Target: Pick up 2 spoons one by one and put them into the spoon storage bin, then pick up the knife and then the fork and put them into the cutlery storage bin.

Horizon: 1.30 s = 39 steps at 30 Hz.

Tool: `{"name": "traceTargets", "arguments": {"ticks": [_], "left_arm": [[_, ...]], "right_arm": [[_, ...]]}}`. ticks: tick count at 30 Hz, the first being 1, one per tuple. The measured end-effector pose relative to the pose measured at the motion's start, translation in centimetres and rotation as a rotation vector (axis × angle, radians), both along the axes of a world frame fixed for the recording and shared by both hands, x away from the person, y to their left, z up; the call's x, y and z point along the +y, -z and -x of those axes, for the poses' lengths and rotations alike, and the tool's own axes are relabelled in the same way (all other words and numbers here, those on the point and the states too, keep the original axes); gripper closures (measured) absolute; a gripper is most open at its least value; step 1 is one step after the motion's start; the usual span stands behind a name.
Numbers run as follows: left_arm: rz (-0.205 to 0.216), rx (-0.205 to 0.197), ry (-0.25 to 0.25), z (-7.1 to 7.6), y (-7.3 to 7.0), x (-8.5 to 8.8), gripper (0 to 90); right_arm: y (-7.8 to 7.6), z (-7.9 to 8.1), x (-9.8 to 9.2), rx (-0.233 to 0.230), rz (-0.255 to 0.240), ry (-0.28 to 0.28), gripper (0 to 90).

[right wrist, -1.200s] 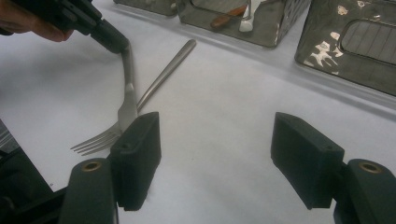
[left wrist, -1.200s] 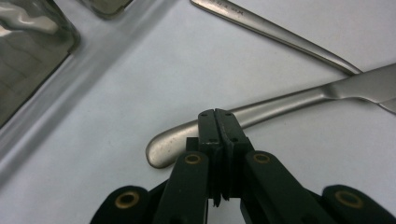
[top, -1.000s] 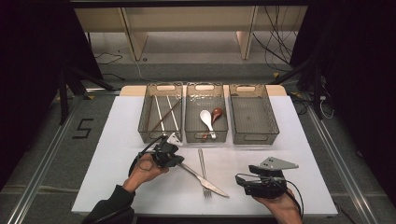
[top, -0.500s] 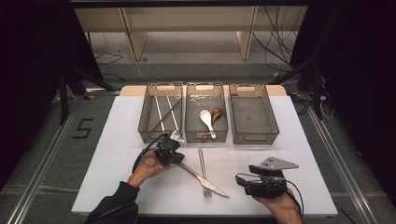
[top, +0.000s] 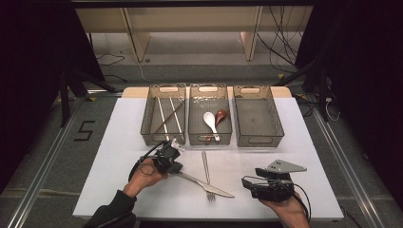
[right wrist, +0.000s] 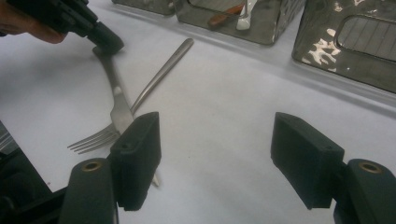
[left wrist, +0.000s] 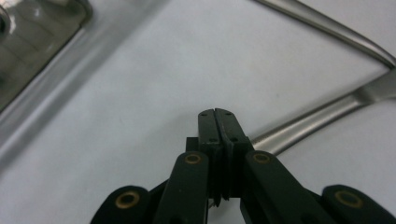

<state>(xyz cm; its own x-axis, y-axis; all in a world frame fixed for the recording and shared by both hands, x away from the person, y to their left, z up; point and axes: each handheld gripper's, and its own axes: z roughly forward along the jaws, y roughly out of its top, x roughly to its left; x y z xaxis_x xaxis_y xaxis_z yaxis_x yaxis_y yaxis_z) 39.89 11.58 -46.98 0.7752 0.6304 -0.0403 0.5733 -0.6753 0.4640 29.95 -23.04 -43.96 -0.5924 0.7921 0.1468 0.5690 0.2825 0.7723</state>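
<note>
Two utensils, a knife (top: 204, 183) and a fork (top: 207, 174), lie crossed on our white desk (top: 119, 142). Our left hand-held gripper (top: 177, 166), jaws together and empty, sits at the knife's handle; our right hand-held gripper (top: 244, 182) gapes wide, empty.

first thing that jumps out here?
Three clear bins lined up at the far edge of the white table; chopsticks in the left one, two spoons in the middle. Nearer, a knife lies across a fork, the left gripper, jaws shut, at the knife's handle end.
</note>
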Motion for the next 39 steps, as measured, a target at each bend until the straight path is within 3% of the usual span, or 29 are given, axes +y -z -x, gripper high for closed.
{"name": "traceTargets", "arguments": {"ticks": [13,24,27,31,33,39], "left_arm": [[-0.038,0.049,0.016,3.0,-0.3,0.8,88.9],[-0.053,0.105,0.032,3.9,-0.4,1.5,88.7],[-0.044,0.093,0.016,3.8,-0.6,1.5,79.9],[0.003,0.062,0.009,3.7,-1.8,1.7,64.9],[0.005,0.06,0.002,3.6,-2.2,1.7,54.6],[-0.008,0.048,0.017,3.6,-2.7,1.5,37.0]], "right_arm": [[0.0,0.0,0.1,0.004,0.007,0.001,33.9],[0.1,0.0,0.1,0.004,0.002,0.007,33.9],[0.0,0.0,0.1,0.001,0.002,0.008,33.9],[0.0,0.0,0.1,0.001,0.003,0.008,33.8],[0.0,0.0,0.1,0.003,0.001,0.009,33.8],[0.1,0.0,-0.1,0.005,0.0,0.01,33.8]]}}
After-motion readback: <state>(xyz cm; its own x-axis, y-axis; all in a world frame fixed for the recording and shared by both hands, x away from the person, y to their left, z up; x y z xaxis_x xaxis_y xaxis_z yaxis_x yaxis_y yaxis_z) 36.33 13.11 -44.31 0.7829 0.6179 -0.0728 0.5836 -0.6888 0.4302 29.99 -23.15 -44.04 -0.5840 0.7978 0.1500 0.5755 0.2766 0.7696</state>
